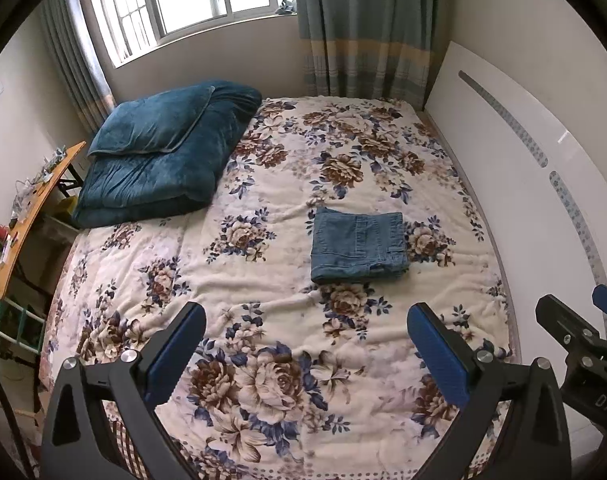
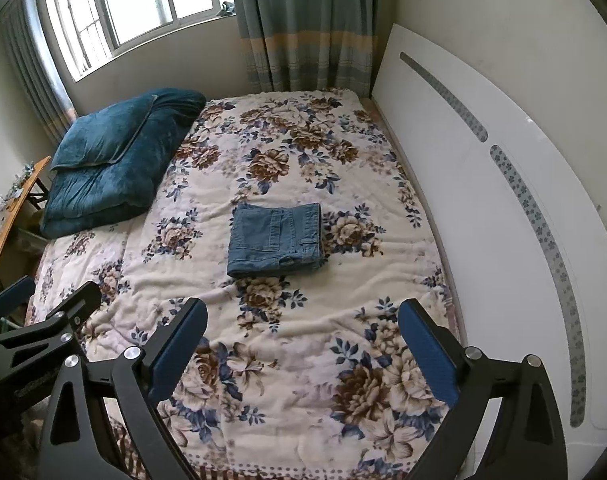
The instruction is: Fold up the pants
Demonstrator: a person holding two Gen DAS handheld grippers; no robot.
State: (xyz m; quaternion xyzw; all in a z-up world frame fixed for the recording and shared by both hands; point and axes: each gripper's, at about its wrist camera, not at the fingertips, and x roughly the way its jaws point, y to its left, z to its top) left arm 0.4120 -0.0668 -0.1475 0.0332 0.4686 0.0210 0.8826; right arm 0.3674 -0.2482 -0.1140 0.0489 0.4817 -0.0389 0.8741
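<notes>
Blue denim pants (image 1: 359, 245) (image 2: 276, 239) lie folded into a compact rectangle on the floral bedspread (image 1: 263, 288) (image 2: 303, 320), right of the bed's middle. My left gripper (image 1: 306, 322) hovers open over the near part of the bed, well short of the pants, nothing between its blue pads. My right gripper (image 2: 301, 318) is likewise open and empty, held back from the pants. Each gripper shows at the edge of the other's view: the right gripper (image 1: 579, 312) at far right, the left gripper (image 2: 55, 292) at far left.
A folded teal quilt with a pillow (image 1: 163, 152) (image 2: 115, 160) sits at the bed's far left. A white headboard (image 1: 523, 168) (image 2: 483, 184) runs along the right side. A cluttered wooden desk (image 1: 27, 216) stands left of the bed. Window and curtains (image 1: 363, 28) are behind.
</notes>
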